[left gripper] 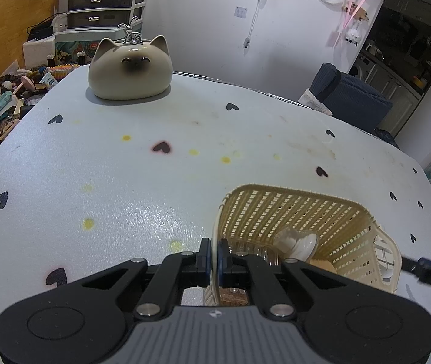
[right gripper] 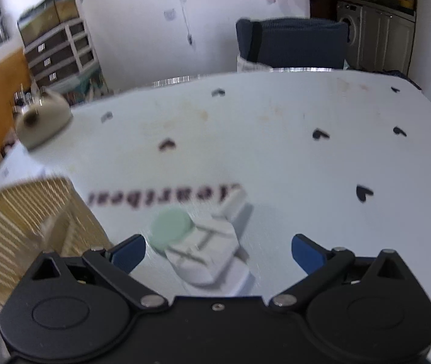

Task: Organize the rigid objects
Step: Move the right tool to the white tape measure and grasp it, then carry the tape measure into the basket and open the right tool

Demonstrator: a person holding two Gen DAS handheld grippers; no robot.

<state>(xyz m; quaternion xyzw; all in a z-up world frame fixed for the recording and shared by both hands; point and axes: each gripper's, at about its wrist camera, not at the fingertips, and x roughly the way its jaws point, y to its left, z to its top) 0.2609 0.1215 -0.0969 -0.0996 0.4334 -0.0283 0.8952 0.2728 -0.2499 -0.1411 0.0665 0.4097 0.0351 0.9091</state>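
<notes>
Basket (left gripper: 291, 212) sits on the table (left gripper: 155, 182) toward its near-right part in the left wrist view; left gripper (left gripper: 213, 257) clamps the basket's left wall, one finger inside, one outside. Inside the basket: a spoon-like piece (left gripper: 297, 242) leaning against the back wall, other items under it, unclear what. Cat figurine (left gripper: 130, 69) at the far-left corner of the table. Right wrist view: basket (right gripper: 33, 212) to the left, white-and-round-capped object (right gripper: 197, 242) on the table right of it, between the spread fingers of the right gripper (right gripper: 218, 251). Chair (right gripper: 291, 45) behind the far edge.
</notes>
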